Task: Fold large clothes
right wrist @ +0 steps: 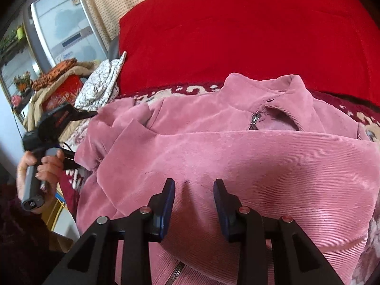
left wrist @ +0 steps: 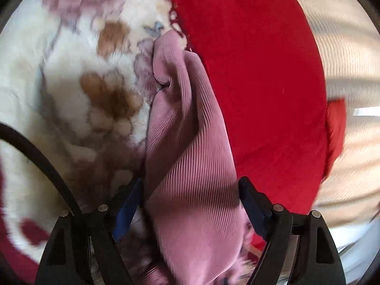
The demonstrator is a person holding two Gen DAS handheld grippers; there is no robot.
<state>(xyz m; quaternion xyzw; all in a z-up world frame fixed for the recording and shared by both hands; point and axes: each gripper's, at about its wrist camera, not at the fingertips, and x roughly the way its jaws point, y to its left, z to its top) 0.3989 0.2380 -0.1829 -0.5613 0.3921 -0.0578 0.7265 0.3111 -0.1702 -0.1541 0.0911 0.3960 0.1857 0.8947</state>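
Upper half of my right view: a red cushion (right wrist: pixel 237 35); upper left, a bright window (right wrist: pixel 64 28) beside a dotted curtain (right wrist: pixel 106 2).
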